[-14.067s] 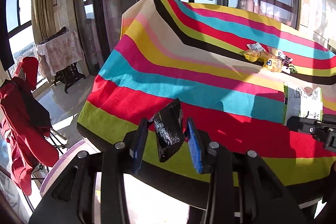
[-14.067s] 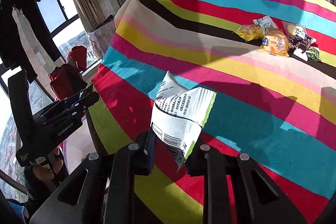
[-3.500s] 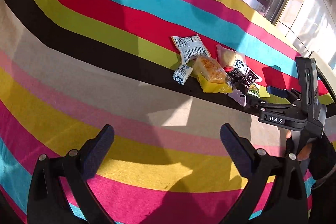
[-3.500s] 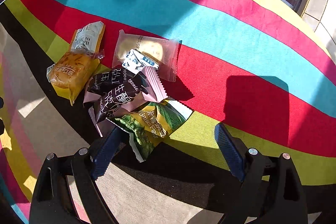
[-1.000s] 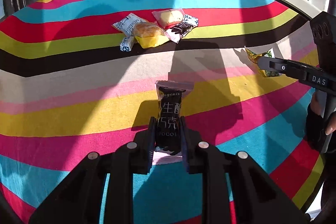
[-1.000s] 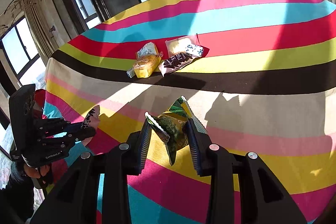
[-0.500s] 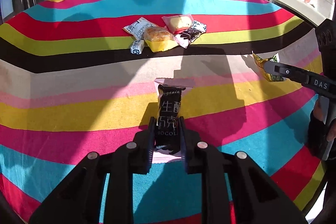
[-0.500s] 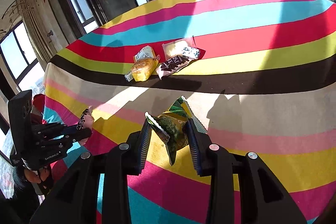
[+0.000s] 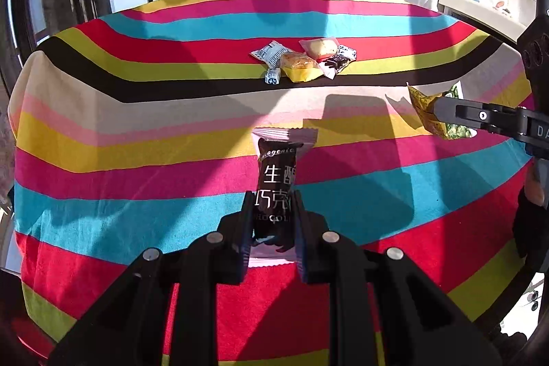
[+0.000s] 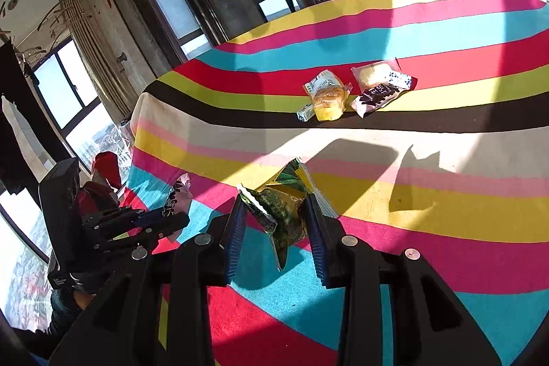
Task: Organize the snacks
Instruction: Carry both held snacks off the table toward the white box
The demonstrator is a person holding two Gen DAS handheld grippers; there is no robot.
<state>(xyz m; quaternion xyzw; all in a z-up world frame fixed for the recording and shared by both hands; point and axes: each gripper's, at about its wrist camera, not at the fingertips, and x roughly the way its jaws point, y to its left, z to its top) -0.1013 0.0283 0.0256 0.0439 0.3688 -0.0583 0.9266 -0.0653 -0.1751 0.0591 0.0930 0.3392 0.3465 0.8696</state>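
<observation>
Above the near part of the striped, many-coloured tablecloth (image 9: 137, 132), the left gripper (image 9: 272, 222) is clamped on a dark brown chocolate packet with pink crimped ends and white characters (image 9: 276, 180); the packet stands upright between the two pads and its top reaches past the fingertips. At the right edge of the left wrist view, the right gripper (image 9: 442, 112) comes in from the side and pinches a crumpled green and yellow snack bag (image 9: 425, 115), which is lifted off the cloth. From the right wrist view the same green and yellow bag (image 10: 281, 211) sits tilted between the blue-lined pads of the right gripper (image 10: 276, 218), pressed on both sides, and the left gripper (image 10: 164, 222) with its brown packet (image 10: 175, 198) shows low on the left, held by a person's hand. Farther across the table, on the black, lime and red stripes, the remaining snacks lie close together in a small group (image 9: 303, 62): a white printed packet, a small white and blue candy, a yellow-wrapped cake, a clear bag with a pale pastry, and a second dark packet. These touch or overlap each other, and they are well apart from both grippers. Sun and hard shadows fall on the cloth between.
</observation>
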